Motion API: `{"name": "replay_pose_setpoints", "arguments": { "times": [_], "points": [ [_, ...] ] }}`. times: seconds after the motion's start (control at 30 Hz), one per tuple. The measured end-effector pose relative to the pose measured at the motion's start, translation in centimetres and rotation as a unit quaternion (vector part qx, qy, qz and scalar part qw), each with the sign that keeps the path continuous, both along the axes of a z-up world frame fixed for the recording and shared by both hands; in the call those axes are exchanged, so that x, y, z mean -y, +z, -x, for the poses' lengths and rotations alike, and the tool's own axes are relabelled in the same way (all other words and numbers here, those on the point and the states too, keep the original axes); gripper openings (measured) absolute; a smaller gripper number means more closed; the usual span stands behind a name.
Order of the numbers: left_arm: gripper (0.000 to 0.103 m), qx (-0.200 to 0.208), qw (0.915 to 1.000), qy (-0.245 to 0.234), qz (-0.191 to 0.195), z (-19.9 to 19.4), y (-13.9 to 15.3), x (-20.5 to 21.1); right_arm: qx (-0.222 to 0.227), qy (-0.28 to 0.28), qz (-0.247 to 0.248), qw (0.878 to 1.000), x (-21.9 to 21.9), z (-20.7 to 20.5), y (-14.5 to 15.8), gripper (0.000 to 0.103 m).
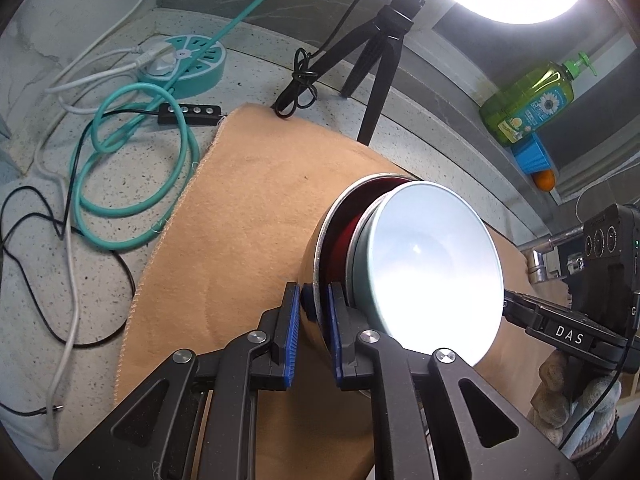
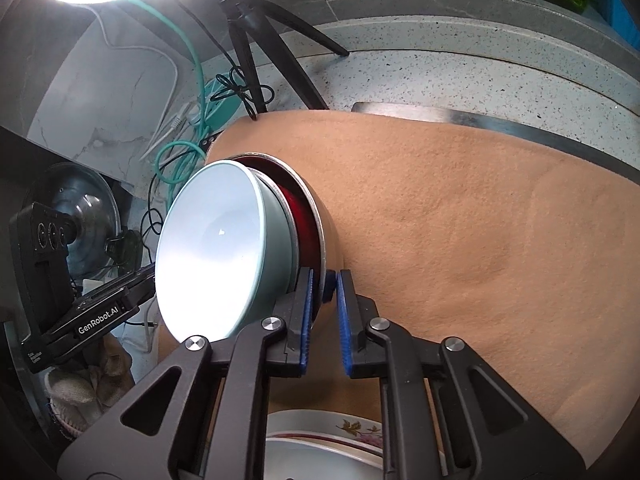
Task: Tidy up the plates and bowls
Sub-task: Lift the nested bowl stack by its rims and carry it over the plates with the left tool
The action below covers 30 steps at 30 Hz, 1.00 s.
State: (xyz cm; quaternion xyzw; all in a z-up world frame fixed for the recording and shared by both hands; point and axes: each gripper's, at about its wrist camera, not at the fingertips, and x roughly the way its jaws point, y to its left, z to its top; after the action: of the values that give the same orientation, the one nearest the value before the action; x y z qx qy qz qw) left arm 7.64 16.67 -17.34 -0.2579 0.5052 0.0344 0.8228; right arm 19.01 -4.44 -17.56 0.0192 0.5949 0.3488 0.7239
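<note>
The left tongs [image 1: 314, 308] are clamped on the rim of the steel bowl [image 1: 316, 256], one blue pad inside and one outside. The right tongs [image 2: 324, 292] grip the same rim on the opposite side. A pale blue bowl [image 1: 432, 264] sits nested in the steel bowl's red interior, and the stack is over the tan cloth [image 1: 248, 208] covering the tabletop [image 1: 48, 264]; whether it rests on the cloth or is lifted is hard to judge. Beyond the stack stands a black tripod [image 1: 384, 56] with a tied black cord [image 1: 300, 88] at its foot. Left of the cloth lie teal cable loops [image 1: 132, 168] and a round teal power strip [image 1: 188, 64]. Near the right tongs, below the stack, a floral plate [image 2: 344, 436] peeks out.
</note>
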Motion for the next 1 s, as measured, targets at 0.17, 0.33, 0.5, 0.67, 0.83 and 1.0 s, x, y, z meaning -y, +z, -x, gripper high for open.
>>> {"name": "replay_pose_setpoints", "arguments": {
  "times": [0.17,0.33,0.5,0.67,0.83,1.0],
  "points": [
    [0.01,0.002,0.9999,-0.011,-0.004,0.4,0.4,0.4,0.009,-0.002,0.003,1.0,0.4,0.6,0.4,0.011],
    [0.01,0.01,0.9994,-0.03,-0.013,1.0,1.3,1.3,0.013,-0.015,-0.003,1.0,1.7,1.5,1.1,0.011],
    [0.01,0.023,0.9984,-0.049,-0.018,1.7,2.7,2.5,0.022,-0.032,-0.014,0.999,3.7,2.6,2.5,0.011],
    [0.01,0.043,0.9961,-0.073,-0.025,2.7,4.5,4.3,0.033,-0.048,-0.025,0.998,6.1,3.9,4.3,0.011],
    [0.011,0.053,0.9938,-0.096,-0.017,3.8,5.6,6.2,0.042,-0.066,-0.03,0.996,9.0,5.8,5.8,0.011],
    [0.011,0.06,0.9913,-0.116,-0.016,4.8,6.3,8.1,0.06,-0.077,-0.024,0.995,11.6,7.9,7.0,0.011]
  ]
}}
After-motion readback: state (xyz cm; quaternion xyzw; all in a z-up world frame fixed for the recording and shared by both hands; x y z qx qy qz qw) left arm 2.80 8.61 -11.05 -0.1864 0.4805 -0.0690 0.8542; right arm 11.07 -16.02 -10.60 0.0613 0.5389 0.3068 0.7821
